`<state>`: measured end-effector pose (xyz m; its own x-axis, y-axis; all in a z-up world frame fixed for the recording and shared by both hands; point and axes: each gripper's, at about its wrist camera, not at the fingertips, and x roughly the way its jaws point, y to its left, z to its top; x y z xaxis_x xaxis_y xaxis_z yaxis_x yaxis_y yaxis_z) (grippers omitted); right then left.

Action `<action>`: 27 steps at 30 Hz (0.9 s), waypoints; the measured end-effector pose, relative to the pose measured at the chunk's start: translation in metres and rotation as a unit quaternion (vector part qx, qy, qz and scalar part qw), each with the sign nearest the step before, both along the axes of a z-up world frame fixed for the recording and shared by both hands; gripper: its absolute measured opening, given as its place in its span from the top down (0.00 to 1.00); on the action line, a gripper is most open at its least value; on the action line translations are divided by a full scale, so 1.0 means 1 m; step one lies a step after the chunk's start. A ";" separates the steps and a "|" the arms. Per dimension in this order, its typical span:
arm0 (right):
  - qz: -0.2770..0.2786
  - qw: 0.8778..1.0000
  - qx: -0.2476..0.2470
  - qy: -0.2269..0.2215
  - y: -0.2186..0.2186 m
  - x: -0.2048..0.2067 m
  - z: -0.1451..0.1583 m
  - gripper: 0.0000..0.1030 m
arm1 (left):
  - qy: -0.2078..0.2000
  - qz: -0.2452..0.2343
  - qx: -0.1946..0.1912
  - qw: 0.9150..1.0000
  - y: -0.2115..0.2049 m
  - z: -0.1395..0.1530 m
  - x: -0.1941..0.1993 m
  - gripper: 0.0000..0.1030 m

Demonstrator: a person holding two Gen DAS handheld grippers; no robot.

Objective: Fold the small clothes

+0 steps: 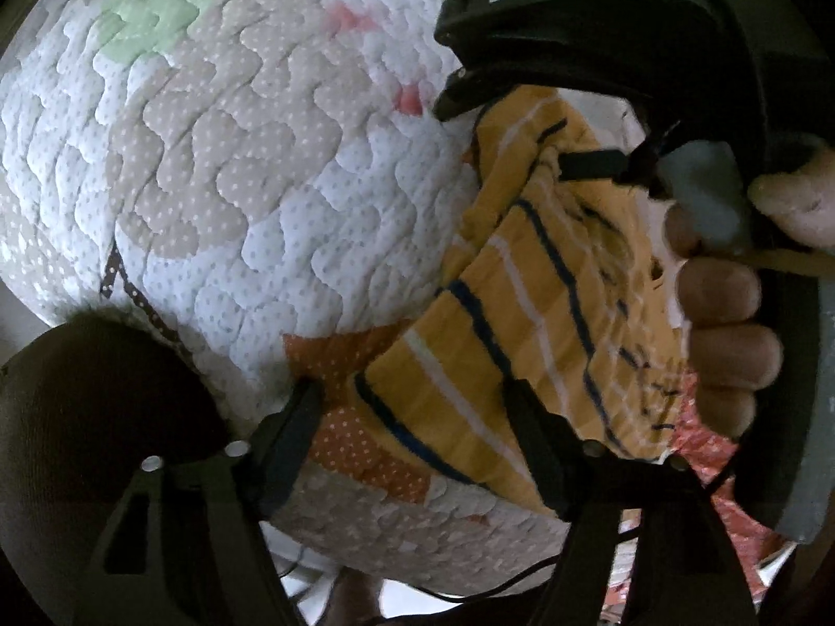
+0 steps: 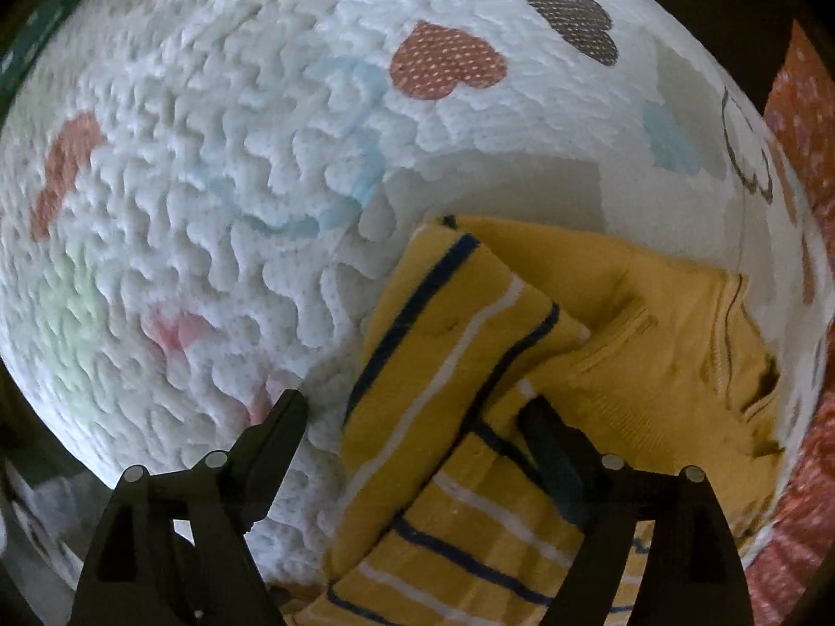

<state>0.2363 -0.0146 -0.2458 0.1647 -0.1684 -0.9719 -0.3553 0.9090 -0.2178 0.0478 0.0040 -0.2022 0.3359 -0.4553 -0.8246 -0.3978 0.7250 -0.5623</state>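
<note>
A small mustard-yellow garment (image 1: pixel 527 313) with navy and white stripes lies partly folded on a white quilted blanket (image 1: pixel 250 167). My left gripper (image 1: pixel 417 412) is open, its fingers (image 1: pixel 532 443) spread over the garment's near corner. The right gripper's black body (image 1: pixel 600 41), held by a hand (image 1: pixel 730 323), hangs over the garment's far side. In the right wrist view the garment (image 2: pixel 522 365) shows a striped sleeve folded over its plain yellow body. My right gripper (image 2: pixel 412 417) is open, its fingers (image 2: pixel 548 448) astride the striped sleeve.
The quilted blanket (image 2: pixel 235 182) bears heart patches in orange, grey, pink, green and blue. A red patterned fabric (image 2: pixel 798 495) lies beyond its right edge. A black cable (image 1: pixel 469 594) runs below the blanket's near edge in the left wrist view.
</note>
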 end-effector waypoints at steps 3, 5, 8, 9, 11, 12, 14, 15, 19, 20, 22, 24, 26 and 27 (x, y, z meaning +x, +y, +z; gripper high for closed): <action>0.011 1.000 -0.016 -0.014 0.005 -0.007 0.004 0.60 | 0.001 -0.028 0.001 1.000 -0.013 0.002 0.007 0.82; 0.018 0.999 -0.029 -0.028 0.005 -0.016 0.011 0.80 | -0.005 -0.038 -0.019 0.999 -0.017 0.007 0.008 0.86; 0.011 0.999 0.005 -0.038 -0.006 -0.021 0.027 0.85 | -0.020 -0.045 -0.018 0.999 -0.024 0.020 0.006 0.86; 0.005 0.999 0.024 -0.046 -0.014 -0.025 0.035 0.85 | -0.024 -0.048 -0.019 0.998 -0.026 0.024 0.006 0.87; -0.006 0.997 0.053 -0.061 -0.030 -0.034 0.050 0.85 | -0.035 -0.058 -0.020 0.998 -0.034 0.036 0.004 0.87; -0.009 0.996 0.062 -0.066 -0.035 -0.036 0.056 0.85 | -0.039 -0.062 -0.019 0.997 -0.039 0.040 0.004 0.87; -0.016 0.992 0.090 -0.083 -0.050 -0.046 0.073 0.85 | -0.047 -0.075 -0.018 0.996 -0.050 0.051 0.005 0.87; -0.017 0.991 0.097 -0.087 -0.057 -0.048 0.079 0.85 | -0.050 -0.082 -0.018 0.995 -0.057 0.055 0.007 0.87; -0.025 0.984 0.139 -0.108 -0.095 -0.061 0.108 0.85 | -0.062 -0.132 0.002 0.989 -0.104 0.077 0.010 0.87; -0.031 0.981 0.151 -0.114 -0.114 -0.064 0.117 0.85 | -0.064 -0.142 0.007 0.988 -0.114 0.080 0.011 0.87; -0.042 0.978 0.162 -0.125 -0.142 -0.066 0.127 0.85 | -0.067 -0.167 0.017 0.983 -0.142 0.087 0.017 0.87; -0.058 0.973 0.177 -0.135 -0.177 -0.073 0.136 0.85 | -0.070 -0.189 0.021 0.979 -0.167 0.091 0.023 0.87; -0.080 0.968 0.189 -0.143 -0.215 -0.079 0.141 0.85 | -0.072 -0.219 0.021 0.973 -0.197 0.095 0.028 0.87; -0.092 0.966 0.193 -0.143 -0.237 -0.081 0.141 0.85 | -0.073 -0.232 0.023 0.970 -0.209 0.093 0.031 0.87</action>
<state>0.1553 -0.2519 -0.1045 0.4383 0.1460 -0.8869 -0.1548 0.9842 0.0855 0.0785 -0.2049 -0.1089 0.2180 -0.5494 -0.8066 0.0582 0.8323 -0.5512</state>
